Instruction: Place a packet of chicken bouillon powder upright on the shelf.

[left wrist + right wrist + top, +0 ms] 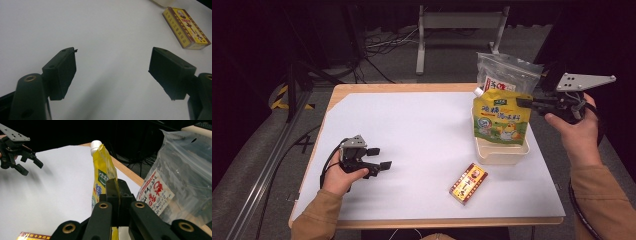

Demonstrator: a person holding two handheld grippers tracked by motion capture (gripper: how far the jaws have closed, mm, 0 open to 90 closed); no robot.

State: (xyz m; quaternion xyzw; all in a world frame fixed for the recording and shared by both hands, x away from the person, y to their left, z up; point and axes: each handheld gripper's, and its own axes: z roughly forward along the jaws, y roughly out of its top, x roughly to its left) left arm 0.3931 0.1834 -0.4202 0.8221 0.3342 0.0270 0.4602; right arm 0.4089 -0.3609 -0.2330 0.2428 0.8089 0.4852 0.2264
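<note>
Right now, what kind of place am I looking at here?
Probably a lab or studio set up for recording, not a kitchen: a white-covered table with grocery items, loose cables on a grey floor, and dark curtains behind a metal stand.

1. sleeves: both forearms wear tan, mustard-brown long sleeves with ribbed cuffs.
2. left hand-held gripper (379, 158): black body, two blocky black jaws, grey three-cornered plate on top, black cable trailing toward the sleeve.
3. right hand-held gripper (523, 103): black linkage arms with brass-coloured pivot bushings; perforated grey three-cornered plate; black cable looping at the wrist.
</note>
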